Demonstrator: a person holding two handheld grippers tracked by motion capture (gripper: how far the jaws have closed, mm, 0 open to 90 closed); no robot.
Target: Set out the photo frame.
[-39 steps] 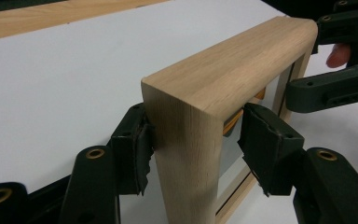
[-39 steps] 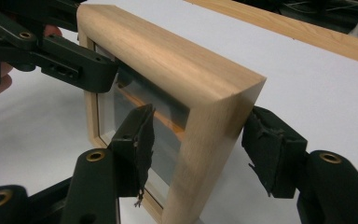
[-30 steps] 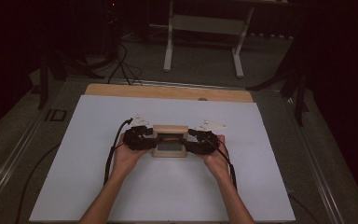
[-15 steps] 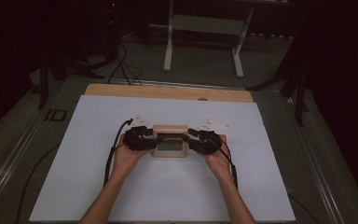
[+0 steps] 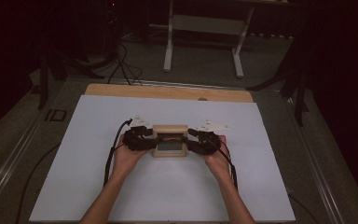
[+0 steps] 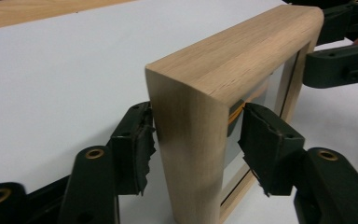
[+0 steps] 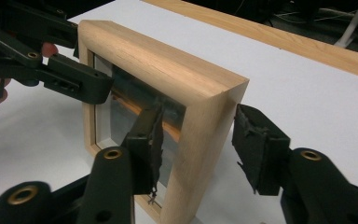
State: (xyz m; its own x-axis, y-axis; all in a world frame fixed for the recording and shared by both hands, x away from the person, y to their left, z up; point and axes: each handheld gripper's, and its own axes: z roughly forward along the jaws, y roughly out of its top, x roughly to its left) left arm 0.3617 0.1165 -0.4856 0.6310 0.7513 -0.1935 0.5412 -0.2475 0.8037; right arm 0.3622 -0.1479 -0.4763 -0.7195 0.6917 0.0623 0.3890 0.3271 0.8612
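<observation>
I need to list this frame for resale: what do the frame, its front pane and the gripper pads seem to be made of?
Frame: light wood, probably oak, smooth matte finish with straight visible grain. Pane: seemingly glass or clear plastic, since it reflects. Pads: black, soft-looking rubber or foam, with frayed edges.

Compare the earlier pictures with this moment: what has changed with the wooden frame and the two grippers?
Little has changed. The right gripper has just been opening its jaws, with the side of the wooden frame between them; a gap shows at its outer pad. The left gripper has also opened slightly around the opposite side. Both hands and the frame stayed in the same place on the white table.
</observation>
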